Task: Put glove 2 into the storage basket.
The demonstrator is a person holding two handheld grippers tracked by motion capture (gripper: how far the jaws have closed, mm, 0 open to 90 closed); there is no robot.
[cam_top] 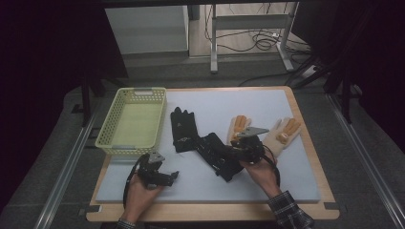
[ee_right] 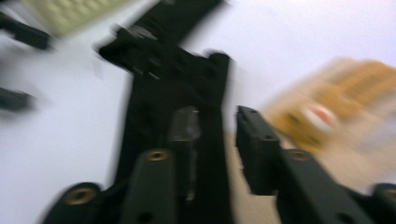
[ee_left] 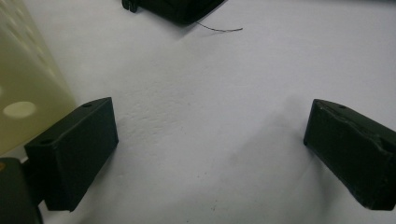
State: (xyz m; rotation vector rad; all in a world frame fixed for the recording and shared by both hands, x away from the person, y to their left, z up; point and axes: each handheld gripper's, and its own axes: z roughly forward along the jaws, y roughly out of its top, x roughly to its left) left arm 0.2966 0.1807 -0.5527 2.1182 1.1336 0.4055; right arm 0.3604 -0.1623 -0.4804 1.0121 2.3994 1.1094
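Note:
Two black gloves lie mid-mat: one [cam_top: 184, 129] flat with its fingers pointing away, the other [cam_top: 217, 155] lying slantwise toward the near edge. My right gripper [cam_top: 228, 153] hovers over the slanted black glove [ee_right: 173, 70]; in the blurred right gripper view its jaws stand a little apart with mat showing in the gap [ee_right: 217, 121]. Two beige gloves with orange palms [cam_top: 239, 125] [cam_top: 285, 132] lie to the right, one blurred beside the right jaw [ee_right: 336, 107]. My left gripper [cam_top: 175, 176] rests open and empty on the mat [ee_left: 210, 126].
A pale green perforated basket [cam_top: 138, 90] stands empty at the mat's left; its wall is close to the left jaw [ee_left: 23, 70]. A black glove's edge [ee_left: 177, 9] lies ahead of the left gripper. The white mat [cam_top: 267, 186] sits on a wooden board.

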